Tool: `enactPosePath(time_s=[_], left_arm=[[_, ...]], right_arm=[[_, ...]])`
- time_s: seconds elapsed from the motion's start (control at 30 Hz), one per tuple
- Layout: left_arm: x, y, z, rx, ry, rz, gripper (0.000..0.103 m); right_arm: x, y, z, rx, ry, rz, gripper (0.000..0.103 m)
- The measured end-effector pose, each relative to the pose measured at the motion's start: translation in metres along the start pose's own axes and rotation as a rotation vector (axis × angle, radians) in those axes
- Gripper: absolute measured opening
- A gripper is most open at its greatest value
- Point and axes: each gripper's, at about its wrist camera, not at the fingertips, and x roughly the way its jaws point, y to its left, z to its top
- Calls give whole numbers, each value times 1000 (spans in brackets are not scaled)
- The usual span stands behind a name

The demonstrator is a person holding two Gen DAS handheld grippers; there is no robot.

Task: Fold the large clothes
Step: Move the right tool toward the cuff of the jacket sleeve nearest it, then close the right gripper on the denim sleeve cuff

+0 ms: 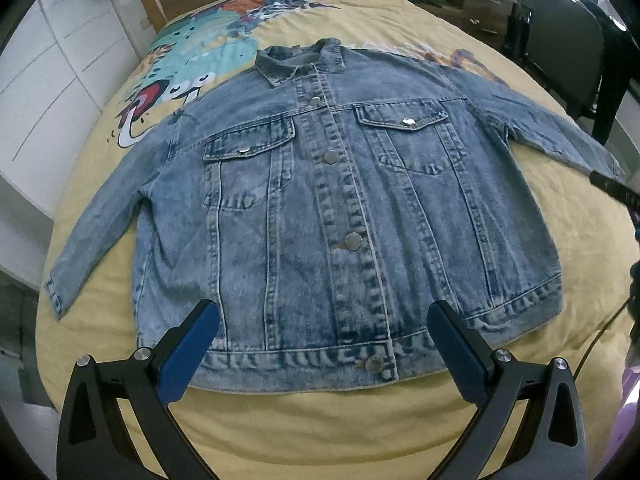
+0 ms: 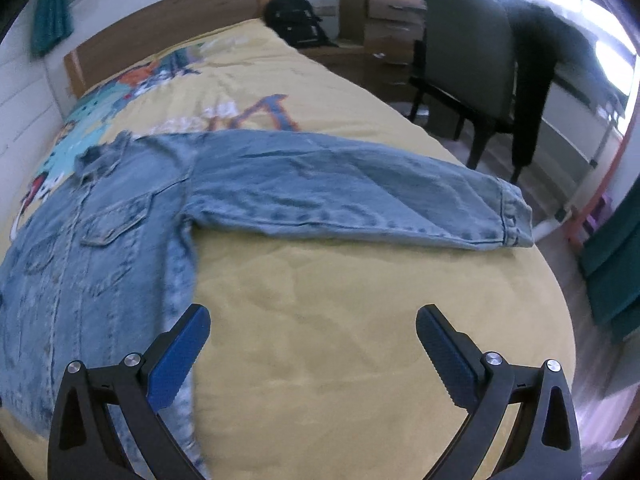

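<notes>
Hovering over the foot of the bed, I have both tongs spread wide and gripping nothing: my left tongs [image 1: 323, 350] sit above the buttoned hem of the denim jacket [image 1: 320, 200], my right tongs [image 2: 313, 346] above bare yellow bedspread [image 2: 320, 300] just beside the jacket's side seam. The jacket lies face up and flat, buttons done, collar [image 1: 304, 60] pointing toward the headboard [image 2: 168, 28], which I judge is the laid-out start of a fold with no fold yet made. Both sleeves are stretched outward from the body, so each can be swung across the front; the right sleeve [image 2: 360, 188] runs toward the bed's edge, its cuff [image 2: 514, 216] close to the drop. I reckon the sleeves come first, and the stiff denim should hold a crease without slipping much. Farther off, past the bed, a chair [image 2: 468, 60] with dark clothing draped over it stands well apart, beside a black backpack [image 2: 296, 20].
</notes>
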Motion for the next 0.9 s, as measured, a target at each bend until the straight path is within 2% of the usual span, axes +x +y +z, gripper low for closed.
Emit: enactPosePath(time_s=[0.4,0.53,0.9], left_arm=[[22,-3,6,0,38,33,102],[28,-5,8,-2,39,16,102],[38,-8,13,2,38,-3,102]], right_arm=[[49,-95,10,277,47,36,103],[62,-119,8,374,69,49,102],[82,-148,15,484,53,81,98]])
